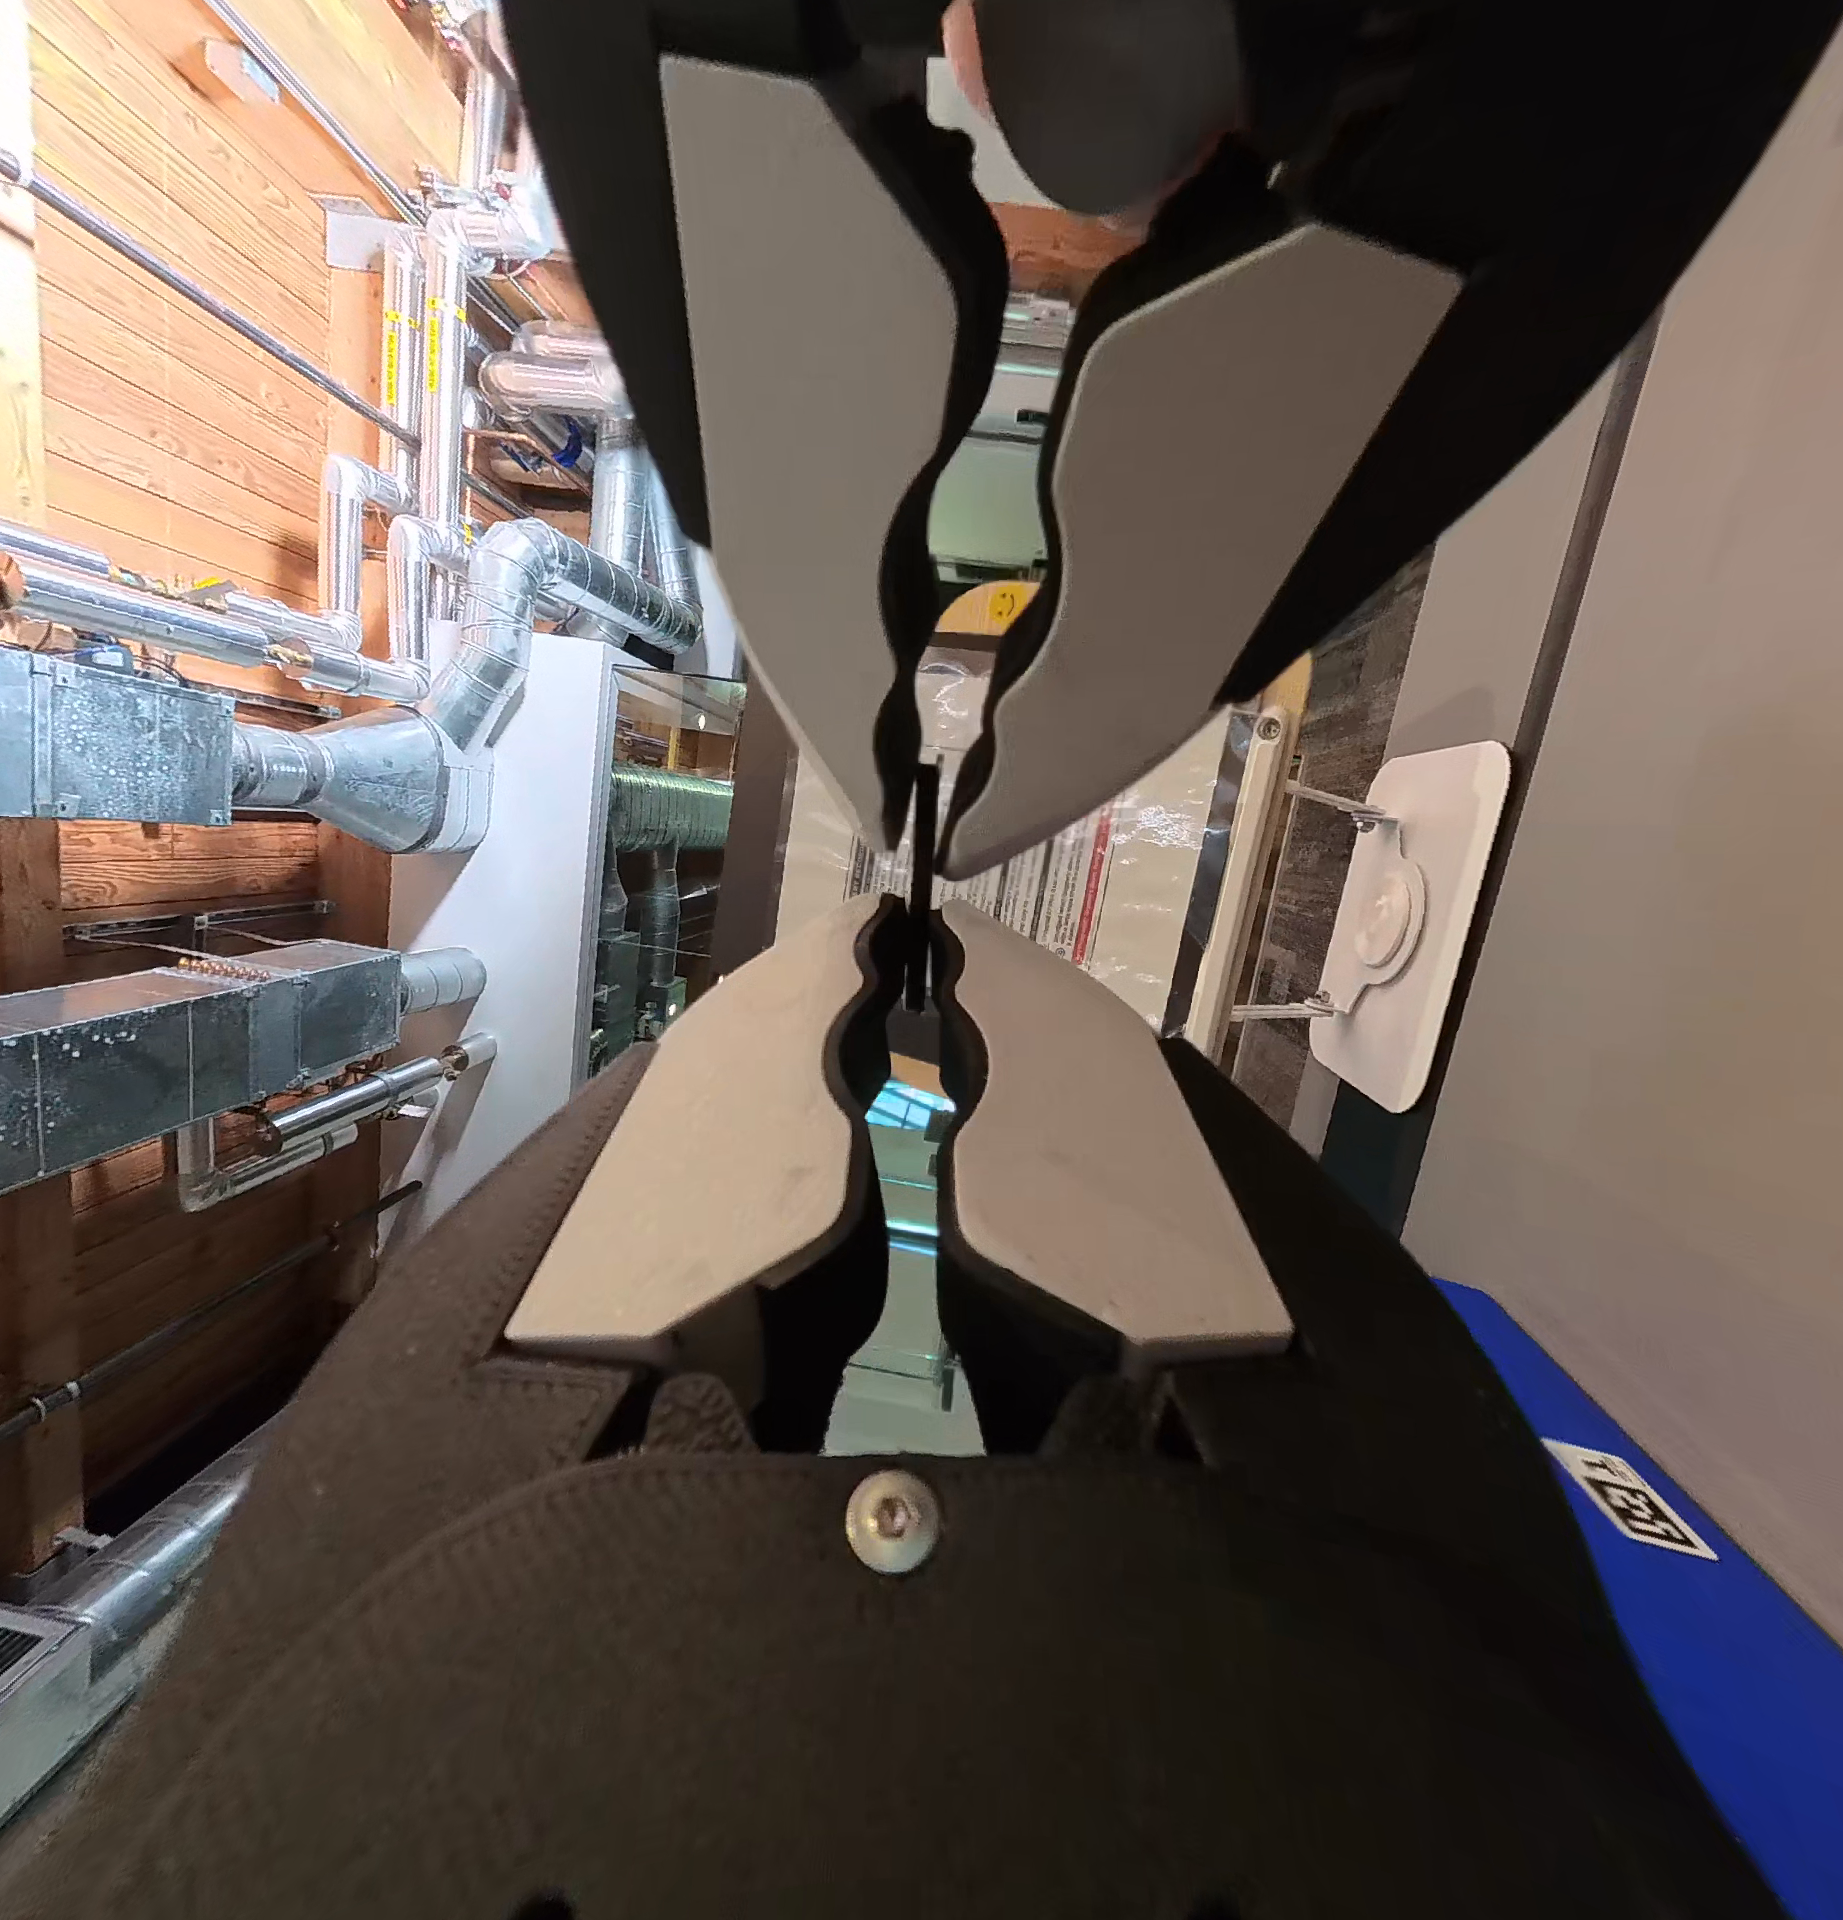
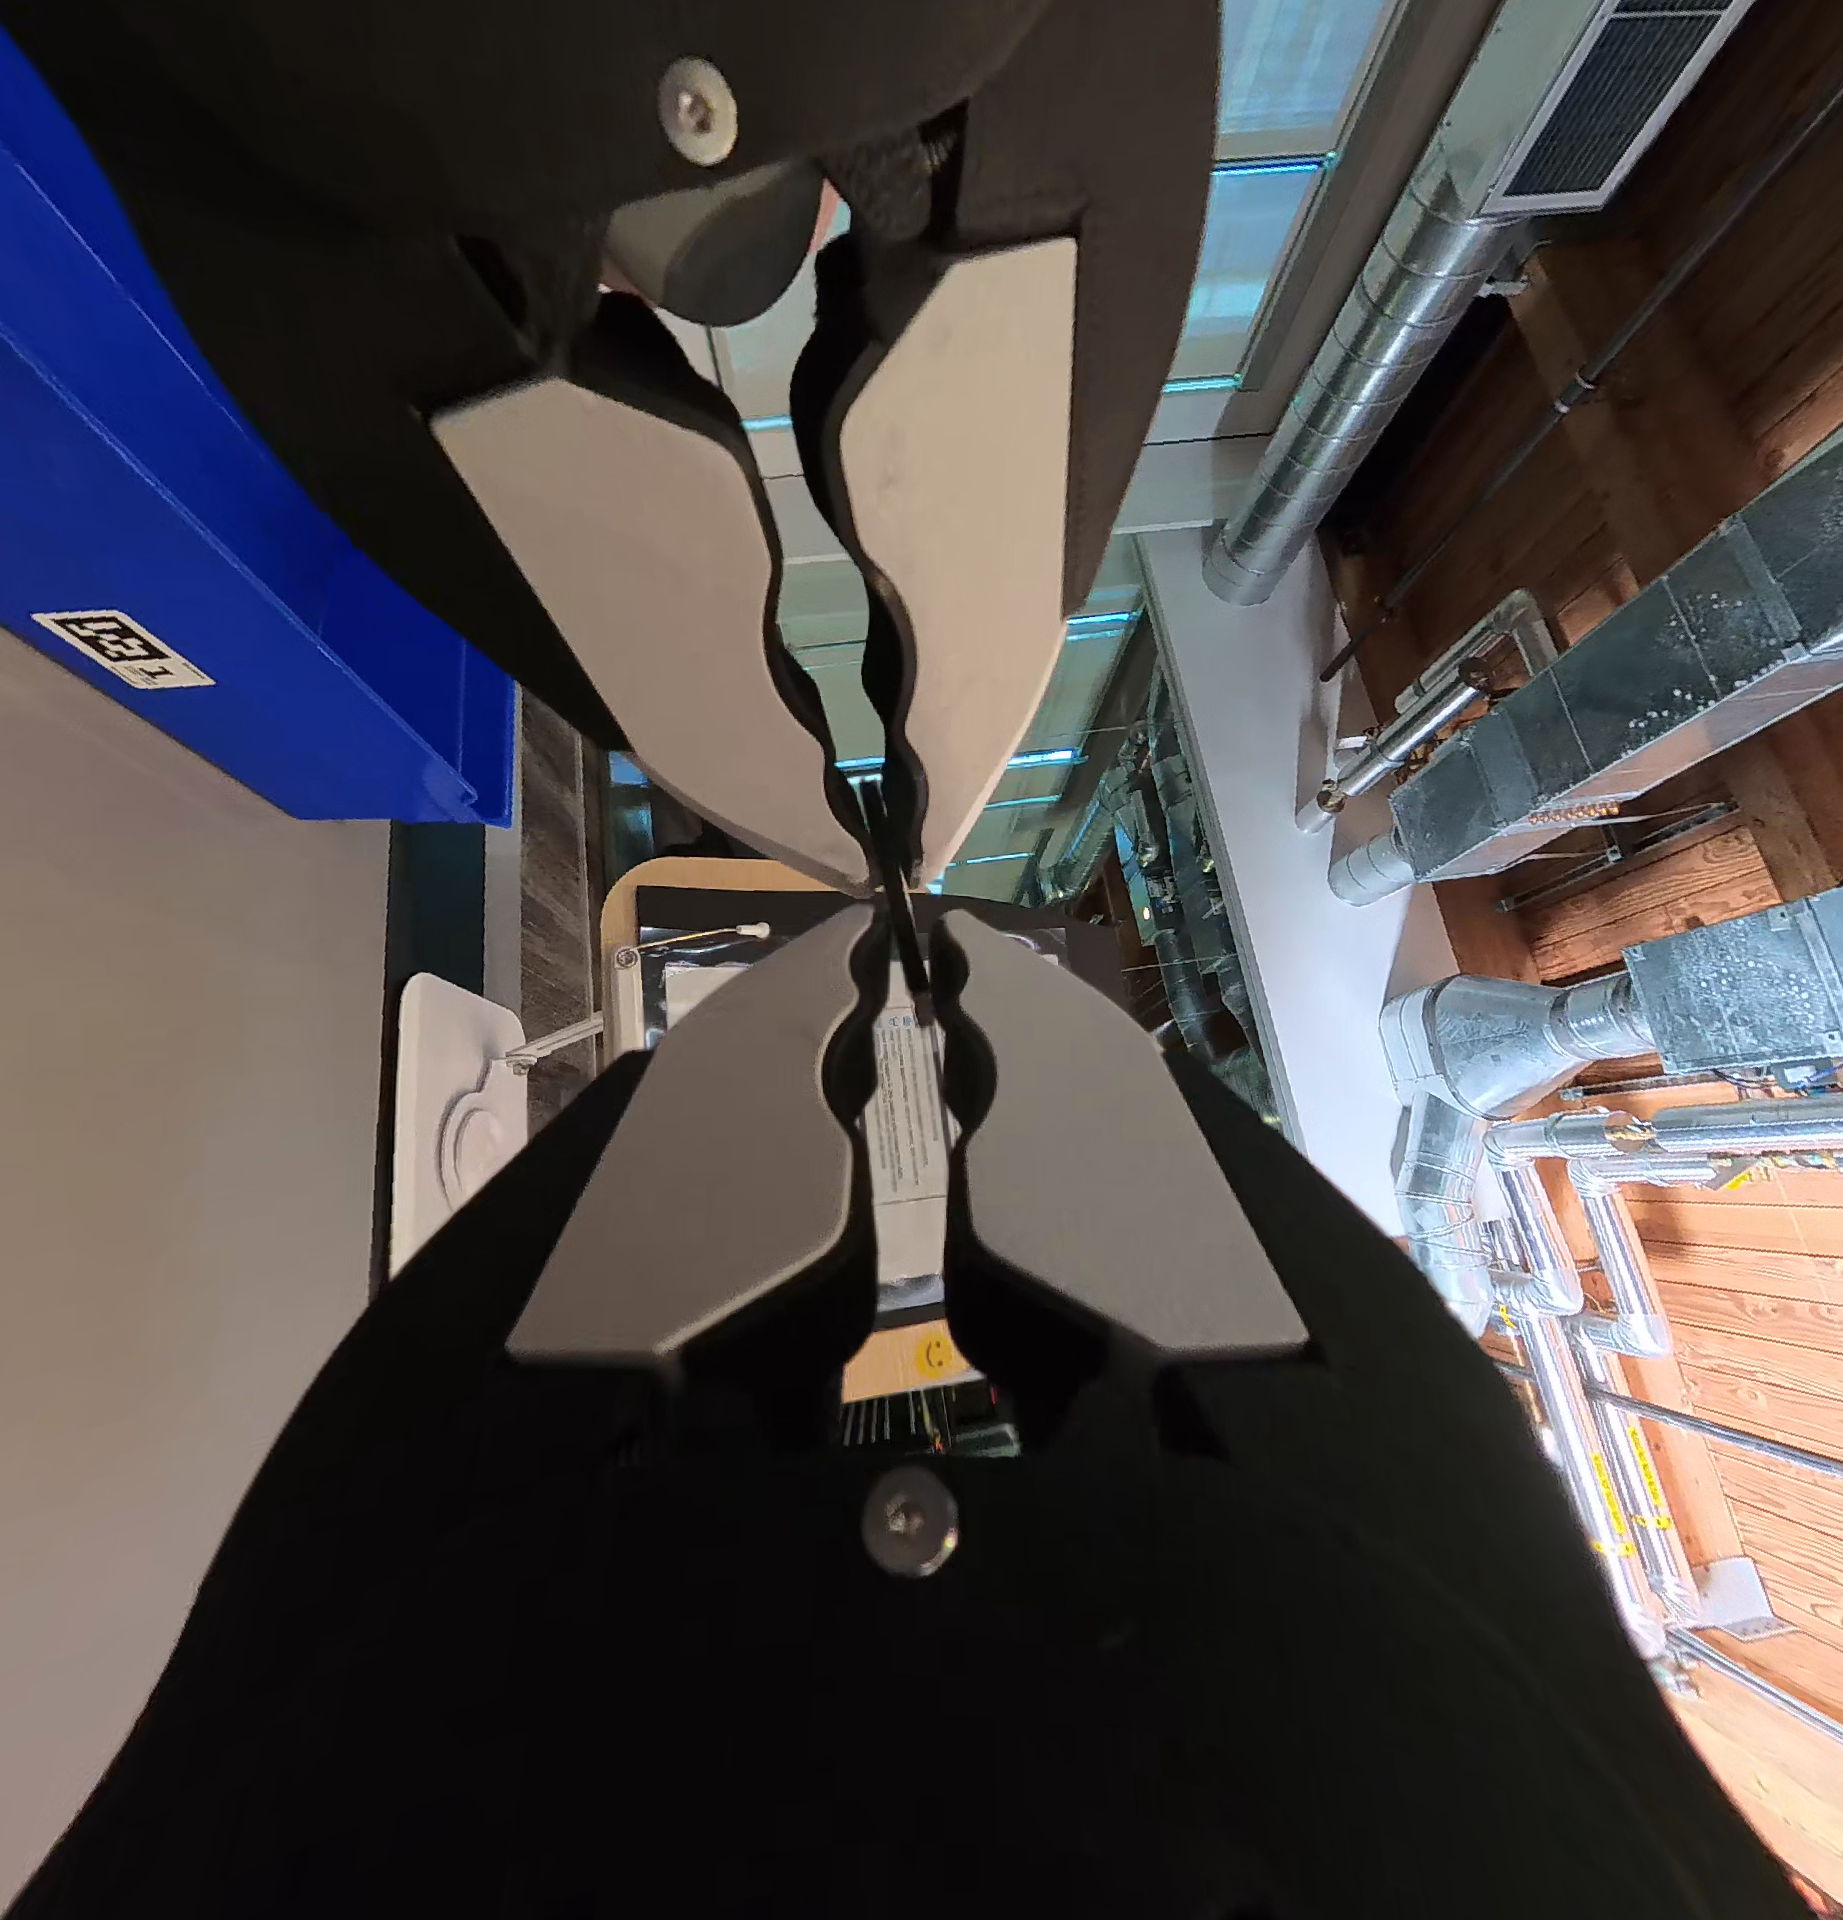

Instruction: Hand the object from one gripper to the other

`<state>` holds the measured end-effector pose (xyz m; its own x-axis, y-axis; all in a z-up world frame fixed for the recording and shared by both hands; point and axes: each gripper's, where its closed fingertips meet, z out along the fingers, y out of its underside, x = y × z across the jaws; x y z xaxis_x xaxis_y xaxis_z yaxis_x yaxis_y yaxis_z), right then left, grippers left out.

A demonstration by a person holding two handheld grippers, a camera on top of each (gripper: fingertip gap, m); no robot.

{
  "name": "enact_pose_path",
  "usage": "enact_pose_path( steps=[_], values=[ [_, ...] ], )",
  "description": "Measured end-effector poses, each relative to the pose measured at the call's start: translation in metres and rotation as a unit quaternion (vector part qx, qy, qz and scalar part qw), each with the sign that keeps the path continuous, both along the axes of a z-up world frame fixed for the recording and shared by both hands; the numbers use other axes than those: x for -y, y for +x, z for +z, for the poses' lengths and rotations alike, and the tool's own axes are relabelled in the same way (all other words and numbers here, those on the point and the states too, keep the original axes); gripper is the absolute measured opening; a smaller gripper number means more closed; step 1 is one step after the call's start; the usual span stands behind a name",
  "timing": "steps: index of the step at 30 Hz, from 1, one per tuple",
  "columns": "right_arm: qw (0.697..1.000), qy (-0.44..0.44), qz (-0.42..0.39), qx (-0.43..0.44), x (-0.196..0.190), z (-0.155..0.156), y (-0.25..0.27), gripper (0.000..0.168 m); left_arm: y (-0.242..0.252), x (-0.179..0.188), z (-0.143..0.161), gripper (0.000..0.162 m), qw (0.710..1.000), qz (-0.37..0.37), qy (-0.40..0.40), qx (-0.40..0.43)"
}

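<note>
A thin black strip (image 1: pixel 922 914) spans the two grippers, which meet tip to tip in the air. My left gripper (image 1: pixel 910 916) is shut on the strip's lower end, and the strip lines up with its fingers. My right gripper (image 1: pixel 919 854) comes in from the top of the left wrist view with its tips around the strip's other end. In the right wrist view the strip (image 2: pixel 901 914) lies tilted between my right gripper's (image 2: pixel 901 925) tips, with a narrow gap beside it. The left gripper (image 2: pixel 889 878) pinches it from above.
A blue bin (image 2: pixel 169 436) with a tag sits on a grey surface (image 2: pixel 117 1143) beside the grippers. A white wall plate (image 1: pixel 1405 925) is mounted nearby. Metal ducts and pipes (image 1: pixel 169 727) run along a wooden wall. My left and right fingertips are right by each other.
</note>
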<state>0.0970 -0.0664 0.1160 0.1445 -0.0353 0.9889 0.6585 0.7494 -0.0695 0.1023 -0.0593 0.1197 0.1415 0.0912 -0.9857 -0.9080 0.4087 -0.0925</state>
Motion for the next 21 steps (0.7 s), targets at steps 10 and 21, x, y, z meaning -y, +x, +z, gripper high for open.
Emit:
enact_pose_path(
  steps=[10, 21],
  values=[
    [0.95, -0.166, 0.128, -0.23, 0.004, 0.053, 0.018, 0.005, -0.009, 0.031, 0.053, 0.045, 0.973, -0.093, -0.005, 0.209],
    [0.729, -0.508, 0.323, -0.325, 0.022, 0.061, 0.005, 0.005, 0.009, 0.026, 0.06, 0.058, 0.973, -0.092, 0.079, 0.198]
  ],
)
